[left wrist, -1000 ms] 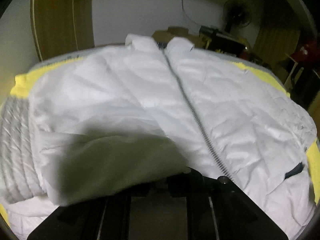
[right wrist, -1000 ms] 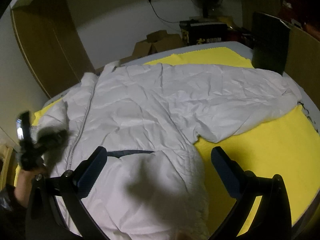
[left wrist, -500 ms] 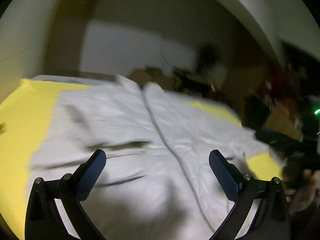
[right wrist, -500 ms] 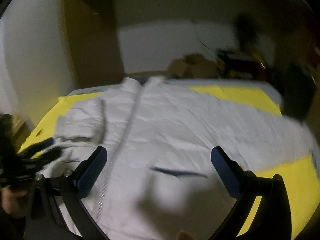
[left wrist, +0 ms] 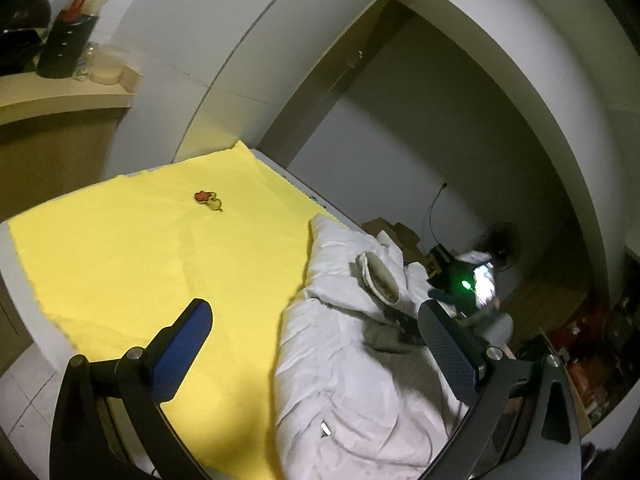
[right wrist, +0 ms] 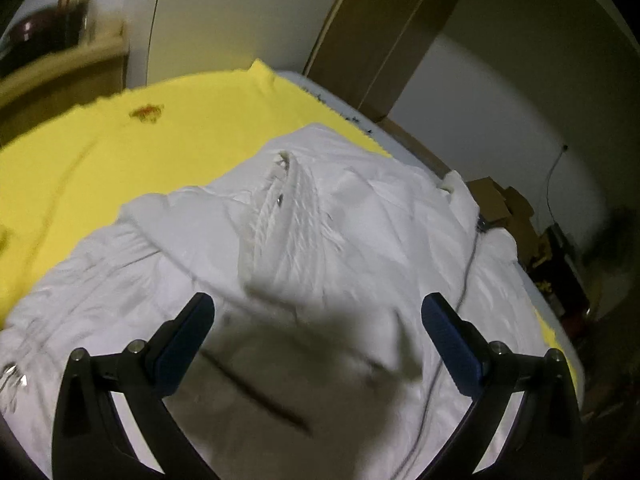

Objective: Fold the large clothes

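A white zip-front jacket (right wrist: 360,264) lies on a yellow sheet (right wrist: 168,152) over a bed. One sleeve with a ribbed cuff (right wrist: 280,208) is folded across the jacket's body. In the left wrist view the jacket (left wrist: 360,368) lies to the right, with the cuff (left wrist: 380,276) on top. My left gripper (left wrist: 316,344) is open and empty, above the jacket's left edge. My right gripper (right wrist: 316,332) is open and empty, above the jacket's body near the zip (right wrist: 460,296). The right gripper's body with a green light (left wrist: 468,284) shows beyond the jacket.
A small red and yellow mark (left wrist: 208,200) sits on the sheet. A shelf with bottles and jars (left wrist: 72,40) stands at the far left. Cardboard boxes (right wrist: 504,208), a fan (left wrist: 500,248) and clutter stand past the bed's far side. A brown wardrobe (right wrist: 380,40) stands behind.
Both grippers have swung left, so the views now face the bed's left side. The left gripper, shut on the sleeve a second ago, is open, and the sleeve lies folded over the jacket.
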Available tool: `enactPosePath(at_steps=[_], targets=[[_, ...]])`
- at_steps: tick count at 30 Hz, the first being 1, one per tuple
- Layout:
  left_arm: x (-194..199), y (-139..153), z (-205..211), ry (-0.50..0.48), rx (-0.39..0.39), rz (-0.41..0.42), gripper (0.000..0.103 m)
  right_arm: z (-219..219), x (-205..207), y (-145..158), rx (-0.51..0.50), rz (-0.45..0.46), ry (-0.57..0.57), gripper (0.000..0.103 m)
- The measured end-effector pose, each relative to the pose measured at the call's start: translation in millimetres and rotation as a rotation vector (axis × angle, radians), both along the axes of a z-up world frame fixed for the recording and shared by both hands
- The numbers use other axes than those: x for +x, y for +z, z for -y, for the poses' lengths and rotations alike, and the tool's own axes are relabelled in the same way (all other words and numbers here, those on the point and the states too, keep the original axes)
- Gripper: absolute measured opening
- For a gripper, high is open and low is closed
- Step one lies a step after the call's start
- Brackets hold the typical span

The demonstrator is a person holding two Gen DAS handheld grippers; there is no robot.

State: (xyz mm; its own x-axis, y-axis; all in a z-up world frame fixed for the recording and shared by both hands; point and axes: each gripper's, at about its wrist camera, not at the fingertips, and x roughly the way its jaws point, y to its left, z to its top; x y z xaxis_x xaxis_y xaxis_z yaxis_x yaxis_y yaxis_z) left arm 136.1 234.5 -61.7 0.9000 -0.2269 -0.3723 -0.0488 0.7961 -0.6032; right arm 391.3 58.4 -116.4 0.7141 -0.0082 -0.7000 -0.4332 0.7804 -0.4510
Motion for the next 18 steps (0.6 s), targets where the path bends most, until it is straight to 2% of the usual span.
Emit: enactPosePath(at_steps=[3,5,6,7,8,10,11,12,13,14,18], targets=[[0,-11,-4,-0.005,-0.018,-0.001,0.103,-10,14,-4,-0.096,0.020,0.007,0.095],[-1,-16,-8,-0.009,-0.033,-0.007,0.103,-15,21,-7,-0.114,-0.030,0.021,0.094],[-2,-17,-9,-0.012,-0.040,-0.010,0.103,-17,22,-9,-0.121,-0.038,0.028,0.087],[-3,-19,-9,-0.014,-0.046,-0.014,0.103,-21,23,-10,-0.133,-0.039,0.043,0.073],[-3,-21,-10,-0.016,-0.051,-0.017,0.103,-22,23,-13,-0.142,-0.052,0.053,0.065],[1,-27,-7,-0.027,-0.063,-0.028,0.103,-26,22,-19,-0.157,-0.091,0.064,0.039],[2,-30,-6,-0.031,-0.067,-0.033,0.103,-29,23,-22,-0.177,-0.091,0.062,0.035],[0,-31,-6,-0.036,-0.071,-0.037,0.103,-30,22,-24,-0.194,-0.088,0.062,0.018],[0,-32,-5,-0.039,-0.075,-0.041,0.103,-27,21,-25,-0.199,-0.079,0.057,0.010],[0,-33,-5,-0.040,-0.075,-0.043,0.103,-24,21,-21,-0.178,-0.069,0.047,0.010],[-3,-33,-6,-0.028,-0.075,-0.045,0.103,21,22,21,0.113,-0.083,-0.044,0.008]])
